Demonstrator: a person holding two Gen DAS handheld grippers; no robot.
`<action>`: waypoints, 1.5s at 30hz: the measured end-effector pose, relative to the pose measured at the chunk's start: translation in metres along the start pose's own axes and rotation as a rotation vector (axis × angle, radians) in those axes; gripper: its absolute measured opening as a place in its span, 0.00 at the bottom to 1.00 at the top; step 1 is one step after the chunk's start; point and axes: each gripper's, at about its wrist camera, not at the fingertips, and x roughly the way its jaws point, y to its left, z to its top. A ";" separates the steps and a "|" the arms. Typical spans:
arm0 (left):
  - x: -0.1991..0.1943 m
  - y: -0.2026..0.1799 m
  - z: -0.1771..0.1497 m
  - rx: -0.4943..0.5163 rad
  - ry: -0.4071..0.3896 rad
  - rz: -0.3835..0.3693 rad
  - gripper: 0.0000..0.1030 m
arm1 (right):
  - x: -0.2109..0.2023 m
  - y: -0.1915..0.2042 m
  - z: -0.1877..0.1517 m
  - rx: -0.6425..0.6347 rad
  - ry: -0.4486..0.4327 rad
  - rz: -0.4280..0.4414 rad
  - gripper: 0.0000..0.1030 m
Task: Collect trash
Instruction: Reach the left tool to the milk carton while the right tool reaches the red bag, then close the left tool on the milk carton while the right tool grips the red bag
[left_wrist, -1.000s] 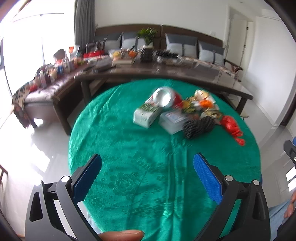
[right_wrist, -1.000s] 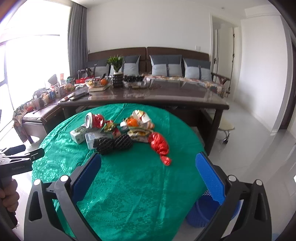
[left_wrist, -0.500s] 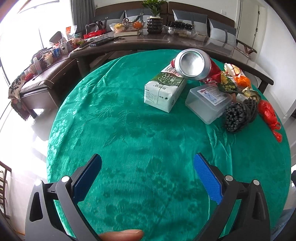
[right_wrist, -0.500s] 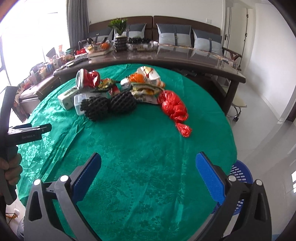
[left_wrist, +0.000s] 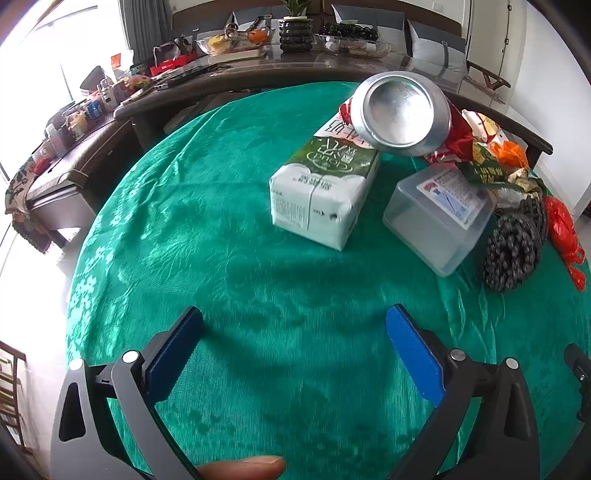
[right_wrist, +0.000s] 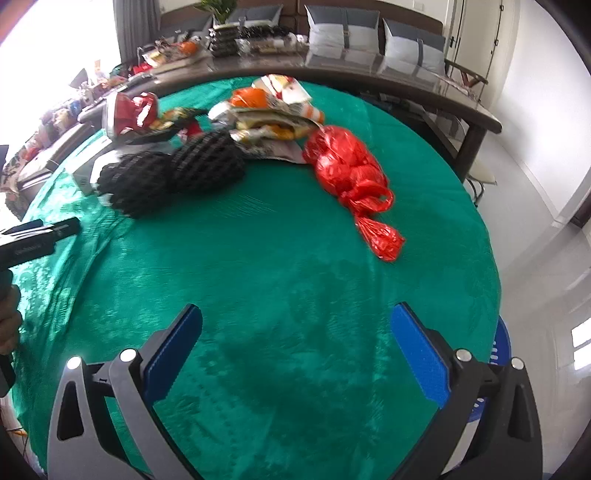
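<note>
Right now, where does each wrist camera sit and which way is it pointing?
Left wrist: on the left gripper, above the green table, facing the carton, can and clear box; its open blue fingers and a thumb tip show.
Right wrist: on the right gripper, facing the red bag and black nets; its open fingers show, plus the left gripper's body at the left edge.
Shared: table, can, nets, red bag, long table behind.

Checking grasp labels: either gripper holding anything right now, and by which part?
Nothing held. Left gripper and right gripper are both open over the green tablecloth.
</note>
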 end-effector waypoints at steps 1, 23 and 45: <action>0.002 0.001 0.003 0.001 0.000 -0.009 0.96 | 0.004 -0.004 0.001 0.007 0.009 -0.003 0.95; 0.022 0.021 0.062 0.218 -0.085 -0.264 0.96 | 0.026 -0.051 0.055 -0.008 0.010 0.099 0.95; -0.037 0.039 0.013 0.179 -0.102 -0.298 0.47 | 0.021 -0.045 0.069 -0.077 0.062 0.276 0.44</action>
